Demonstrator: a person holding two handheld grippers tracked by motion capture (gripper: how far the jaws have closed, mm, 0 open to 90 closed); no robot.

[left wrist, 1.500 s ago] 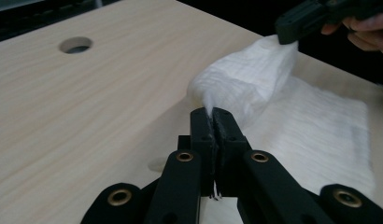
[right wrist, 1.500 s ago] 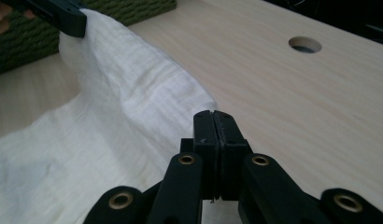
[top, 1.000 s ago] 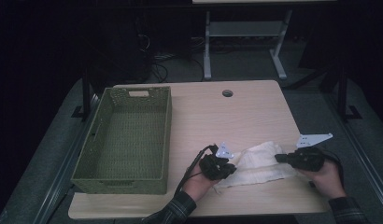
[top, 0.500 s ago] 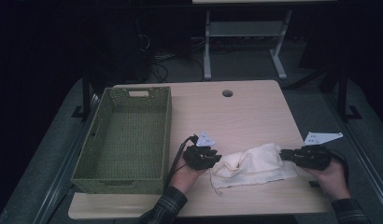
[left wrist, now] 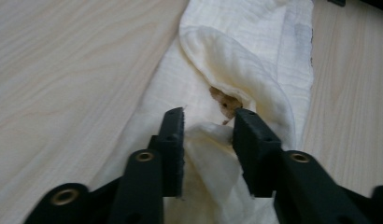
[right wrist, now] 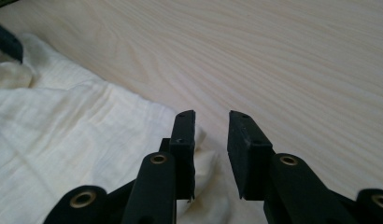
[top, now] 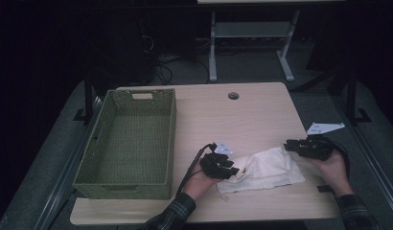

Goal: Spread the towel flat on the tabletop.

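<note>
A cream cloth [top: 266, 170] lies loosely folded on the wooden table [top: 233, 120] near its front edge. My left gripper [top: 233, 171] is at the cloth's left end. Its jaws have just been opening and stand apart, with a bunched fold [left wrist: 208, 154] loose between them [left wrist: 208, 116]. A small brown mark [left wrist: 224, 100] shows in the cloth [left wrist: 255, 37] just ahead. My right gripper [top: 288, 145] is at the cloth's far right corner. Its jaws have also just been opening [right wrist: 212, 116], and the cloth's edge [right wrist: 77, 130] lies under the left jaw.
A green woven basket [top: 173, 139] stands empty on the left part of the table. A round cable hole [top: 233, 96] sits near the far edge. Beyond the table are a metal frame and cables on a dark floor.
Both grippers let go of the cloth, which they had held stretched between them. It now rests on the table. The right gripper has drawn back a little from the cloth's right end.
</note>
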